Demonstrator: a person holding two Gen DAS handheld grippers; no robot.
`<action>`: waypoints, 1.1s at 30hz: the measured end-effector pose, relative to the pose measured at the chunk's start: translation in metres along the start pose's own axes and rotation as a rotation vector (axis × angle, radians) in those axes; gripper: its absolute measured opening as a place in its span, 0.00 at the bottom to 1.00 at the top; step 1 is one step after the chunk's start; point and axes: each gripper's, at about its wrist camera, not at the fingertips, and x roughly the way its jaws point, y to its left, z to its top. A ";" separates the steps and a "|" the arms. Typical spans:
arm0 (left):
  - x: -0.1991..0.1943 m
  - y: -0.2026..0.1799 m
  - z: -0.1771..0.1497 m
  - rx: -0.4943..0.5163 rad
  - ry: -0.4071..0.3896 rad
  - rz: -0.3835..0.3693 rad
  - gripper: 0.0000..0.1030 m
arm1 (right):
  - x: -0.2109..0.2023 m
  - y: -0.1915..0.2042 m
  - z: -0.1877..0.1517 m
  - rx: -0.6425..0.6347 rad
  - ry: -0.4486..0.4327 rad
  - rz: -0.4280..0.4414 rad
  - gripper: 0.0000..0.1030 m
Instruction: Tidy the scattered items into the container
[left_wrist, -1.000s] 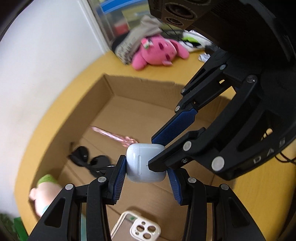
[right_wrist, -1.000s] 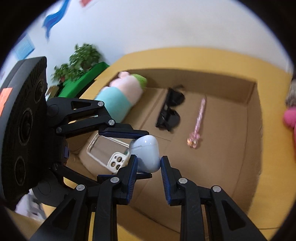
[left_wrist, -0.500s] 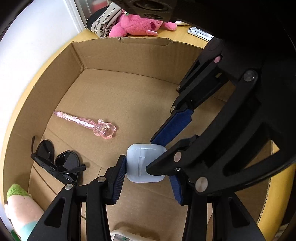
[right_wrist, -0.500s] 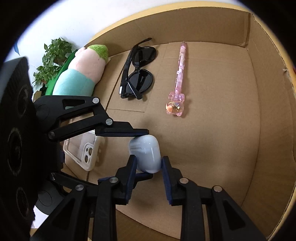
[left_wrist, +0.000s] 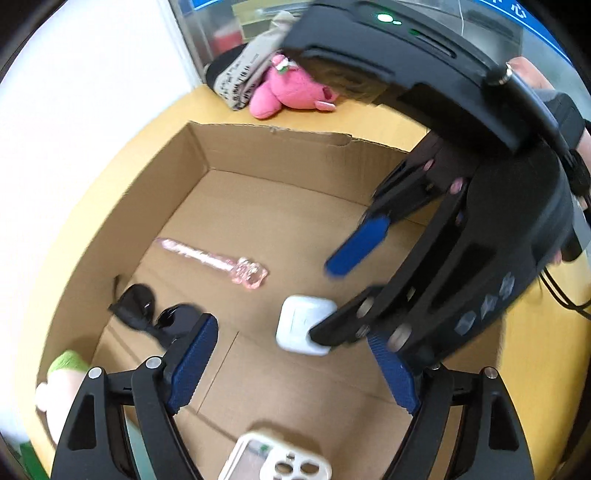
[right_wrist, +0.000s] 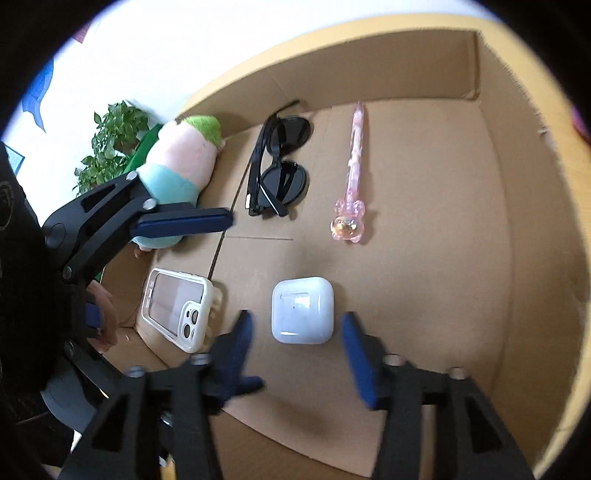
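A white earbud case (left_wrist: 301, 325) (right_wrist: 302, 311) lies flat on the floor of the open cardboard box (left_wrist: 273, 147) (right_wrist: 517, 229). My left gripper (left_wrist: 295, 365) is open above it, fingers well apart. My right gripper (right_wrist: 299, 347) is open too, its blue pads either side of the case without touching it. In the box also lie black sunglasses (left_wrist: 147, 314) (right_wrist: 280, 166), a pink bear-topped pen (left_wrist: 218, 262) (right_wrist: 352, 173), a cream phone case (left_wrist: 273, 461) (right_wrist: 177, 310) and a pink-and-teal plush with green top (right_wrist: 177, 155) (left_wrist: 62, 384).
The box sits on a yellow table (left_wrist: 122, 166). A pink plush pig (left_wrist: 291, 92) and folded printed cloth (left_wrist: 243, 74) lie beyond the box's far wall. A green plant (right_wrist: 110, 144) stands past the box by the white wall.
Both grippers held the earbud case together and lowered it into the box. Now both have opened and let go, and the case rests on the box floor.
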 end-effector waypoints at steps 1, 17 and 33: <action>-0.006 -0.001 -0.003 -0.010 -0.011 0.022 0.84 | -0.006 0.002 -0.003 -0.006 -0.016 -0.016 0.60; -0.141 -0.025 -0.099 -0.806 -0.417 0.444 1.00 | -0.072 0.072 -0.103 -0.109 -0.384 -0.287 0.77; -0.135 -0.079 -0.111 -0.846 -0.308 0.550 1.00 | -0.083 0.105 -0.142 -0.200 -0.451 -0.342 0.77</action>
